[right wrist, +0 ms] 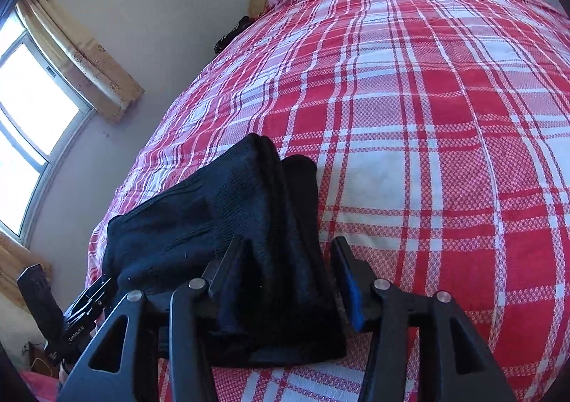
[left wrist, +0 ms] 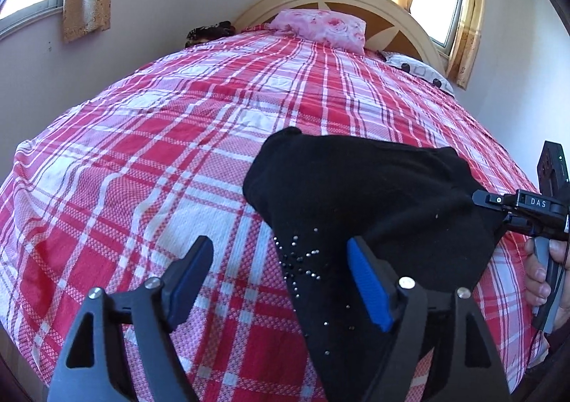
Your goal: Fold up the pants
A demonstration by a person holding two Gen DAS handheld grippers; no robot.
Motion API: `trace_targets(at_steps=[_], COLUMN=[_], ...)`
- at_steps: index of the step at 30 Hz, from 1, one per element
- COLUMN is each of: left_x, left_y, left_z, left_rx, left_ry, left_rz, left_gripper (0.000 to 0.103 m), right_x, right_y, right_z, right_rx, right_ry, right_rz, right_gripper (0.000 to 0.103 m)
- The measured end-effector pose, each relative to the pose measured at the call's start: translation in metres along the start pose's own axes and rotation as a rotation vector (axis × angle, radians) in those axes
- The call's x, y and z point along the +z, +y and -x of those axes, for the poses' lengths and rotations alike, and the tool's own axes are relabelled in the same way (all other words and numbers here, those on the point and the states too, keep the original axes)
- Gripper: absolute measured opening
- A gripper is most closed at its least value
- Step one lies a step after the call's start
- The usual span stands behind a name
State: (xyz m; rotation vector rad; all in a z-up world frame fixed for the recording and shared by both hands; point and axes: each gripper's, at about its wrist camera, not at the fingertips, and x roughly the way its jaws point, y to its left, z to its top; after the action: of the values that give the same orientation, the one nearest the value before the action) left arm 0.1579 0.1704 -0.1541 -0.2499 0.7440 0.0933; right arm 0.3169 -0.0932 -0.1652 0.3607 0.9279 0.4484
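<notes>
**Open jaws straddle folded pants**

Left gripper gapes wide, gripping nothing, its right pad against the black pants. Right gripper, jaws parted, straddles the bundle's edge on the plaid bedspread. Pants lie at six o'clock, bed's foot. Judged mid-fold; next, both must pinch an edge together.

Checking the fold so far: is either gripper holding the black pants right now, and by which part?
Neither. The left gripper and right gripper are open over the folded black pants.

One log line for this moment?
pants: folded on bed | left gripper: open | right gripper: open, straddling pants
</notes>
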Motion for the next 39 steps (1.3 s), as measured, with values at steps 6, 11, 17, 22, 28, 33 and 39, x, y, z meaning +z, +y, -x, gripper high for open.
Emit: trace_targets(at_steps=[6, 11, 17, 22, 28, 33, 39], left_x=[-0.003, -0.007, -0.013, -0.014, -0.015, -0.017, -0.019], left_y=[0.000, -0.002, -0.003, -0.010, -0.025, -0.034, -0.040], left_z=[0.004, 0.014, 0.035, 0.062, 0.102, 0.126, 0.143], left_rx=[0.006, 0.013, 0.007, 0.002, 0.007, 0.001, -0.028], left_ry=[-0.005, -0.008, -0.036, -0.083, -0.178, -0.239, -0.263], left_rz=[-0.003, -0.011, -0.005, -0.004, -0.046, -0.074, -0.074], left_gripper=[0.081, 0.082, 0.082, 0.084, 0.096, 0.100, 0.100], right_x=[-0.004, -0.010, -0.022, -0.036, -0.070, -0.098, -0.120], right_y=[-0.012, -0.019, -0.013, 0.013, 0.057, 0.085, 0.113], right_z=[0.008, 0.020, 0.055, 0.089, 0.127, 0.155, 0.179], right_rx=[0.012, -0.001, -0.087, -0.163, -0.240, -0.259, -0.254], right_ry=[-0.020, -0.042, -0.122, -0.192, -0.262, -0.322, -0.366], right_rz=[-0.031, -0.048, -0.020, 0.027, 0.120, 0.181, 0.245], right_gripper=[0.057, 0.060, 0.060, 0.060, 0.060, 0.063, 0.064])
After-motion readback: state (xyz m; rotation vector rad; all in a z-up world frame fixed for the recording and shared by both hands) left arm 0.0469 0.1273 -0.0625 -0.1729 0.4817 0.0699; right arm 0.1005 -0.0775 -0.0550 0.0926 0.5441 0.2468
